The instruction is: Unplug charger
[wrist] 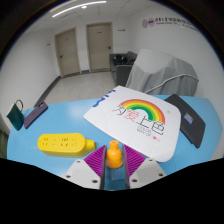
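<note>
1. gripping an orange charger [115,153], the gripper [113,166] has both purple pads [96,160] pressed against its sides, jaws clenched on it.
2. the charger stands between the fingers, clear of the yellow power strip [64,144], which lies just to the left of the fingers on the blue table [60,110].
3. a white bag [140,120] with a rainbow print lies just beyond the charger.
4. a dark laptop [190,120] sits to the right of the bag.
5. a dark device [34,115] lies farther off, beyond the strip.
</note>
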Tool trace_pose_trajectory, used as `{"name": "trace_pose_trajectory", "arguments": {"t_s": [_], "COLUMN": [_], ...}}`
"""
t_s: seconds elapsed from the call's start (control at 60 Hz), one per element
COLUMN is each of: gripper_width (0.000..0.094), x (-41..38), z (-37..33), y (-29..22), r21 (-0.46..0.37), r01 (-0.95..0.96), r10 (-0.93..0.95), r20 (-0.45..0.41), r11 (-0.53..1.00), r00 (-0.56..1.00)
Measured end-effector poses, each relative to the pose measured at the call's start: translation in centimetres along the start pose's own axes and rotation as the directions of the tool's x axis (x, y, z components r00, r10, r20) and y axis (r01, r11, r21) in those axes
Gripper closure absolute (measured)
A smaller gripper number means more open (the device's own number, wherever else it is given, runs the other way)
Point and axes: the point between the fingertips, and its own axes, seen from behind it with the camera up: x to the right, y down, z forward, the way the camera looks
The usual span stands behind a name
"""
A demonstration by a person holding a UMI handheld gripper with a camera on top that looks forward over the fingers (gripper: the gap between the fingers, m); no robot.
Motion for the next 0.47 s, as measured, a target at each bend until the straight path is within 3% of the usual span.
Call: {"name": "trace_pose_trajectory", "arguments": {"t_s": [0.117,0.25,0.467], "gripper_width": [0.0410,0.0192,0.0109], "x": [-0.3,-0.4,3.6], "z": [-2.2,-6.9,-16.5], "y": [-1.1,-1.7,0.0], "r21": [0.072,0.146,0.241], "r01": [-0.006,-0.035,-0.058], "r10": [0.003,0.019,0.027], "r20": [0.042,0.109,0.129], "r11": [0.997,0.989,0.969], "r00": [0.999,0.994,0.991]}}
